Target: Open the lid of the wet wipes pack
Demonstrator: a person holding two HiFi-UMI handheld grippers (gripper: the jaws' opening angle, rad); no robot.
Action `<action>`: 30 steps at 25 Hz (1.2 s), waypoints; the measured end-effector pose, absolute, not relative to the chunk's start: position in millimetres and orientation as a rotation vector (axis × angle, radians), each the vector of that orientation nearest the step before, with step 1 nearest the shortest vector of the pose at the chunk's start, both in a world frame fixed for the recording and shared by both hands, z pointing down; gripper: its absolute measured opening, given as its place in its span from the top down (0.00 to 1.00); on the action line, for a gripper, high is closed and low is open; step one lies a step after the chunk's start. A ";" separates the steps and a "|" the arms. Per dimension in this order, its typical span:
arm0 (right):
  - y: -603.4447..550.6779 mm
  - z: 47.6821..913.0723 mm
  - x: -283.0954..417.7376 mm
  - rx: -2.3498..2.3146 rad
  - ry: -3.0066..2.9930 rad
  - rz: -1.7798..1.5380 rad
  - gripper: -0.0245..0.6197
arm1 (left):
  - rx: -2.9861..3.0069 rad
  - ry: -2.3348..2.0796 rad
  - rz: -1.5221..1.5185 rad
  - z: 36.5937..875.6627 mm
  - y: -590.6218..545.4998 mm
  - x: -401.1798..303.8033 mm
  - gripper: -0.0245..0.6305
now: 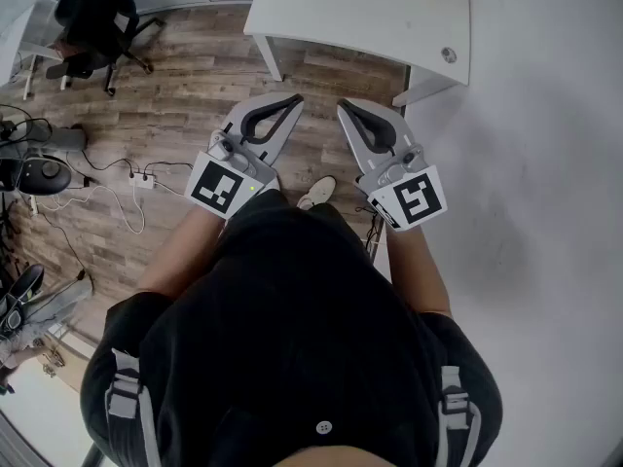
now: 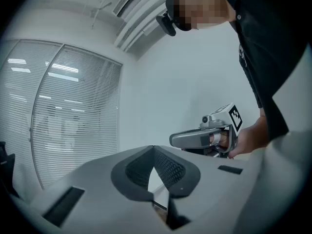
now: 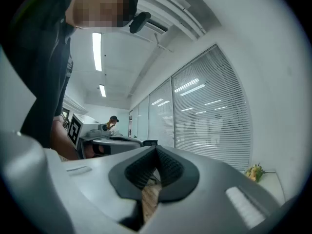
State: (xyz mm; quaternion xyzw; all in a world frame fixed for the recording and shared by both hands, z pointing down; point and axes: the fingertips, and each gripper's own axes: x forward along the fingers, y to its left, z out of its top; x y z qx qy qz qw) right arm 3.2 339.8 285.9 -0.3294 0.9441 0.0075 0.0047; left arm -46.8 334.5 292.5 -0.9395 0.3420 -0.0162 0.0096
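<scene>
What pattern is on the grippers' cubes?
Black-and-white square markers on the left cube and right cube; clearest in the head view.

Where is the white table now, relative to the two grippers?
In the head view the white table stands at the top, ahead of both grippers, across a strip of wooden floor; the left gripper and the right gripper are apart from it.

Head view looks down — left hand-held gripper [image 1: 295, 100], right hand-held gripper [image 1: 344, 106] close.
</scene>
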 end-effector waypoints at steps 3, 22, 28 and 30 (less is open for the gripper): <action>345.9 290.2 -3.9 -1.031 2.959 0.023 0.95 | -2.942 1.084 -0.030 297.3 337.0 -56.3 0.95; 351.0 313.4 -21.2 -1.163 2.922 -0.027 0.91 | -2.955 1.096 -0.024 319.2 342.0 -89.1 0.95; 343.9 314.9 -15.7 -1.207 2.909 -0.026 0.79 | -2.961 1.090 -0.018 323.3 338.0 -84.1 0.95; 347.9 317.1 -13.2 -1.227 2.914 -0.013 0.72 | -2.962 1.087 -0.015 323.8 341.9 -83.6 0.95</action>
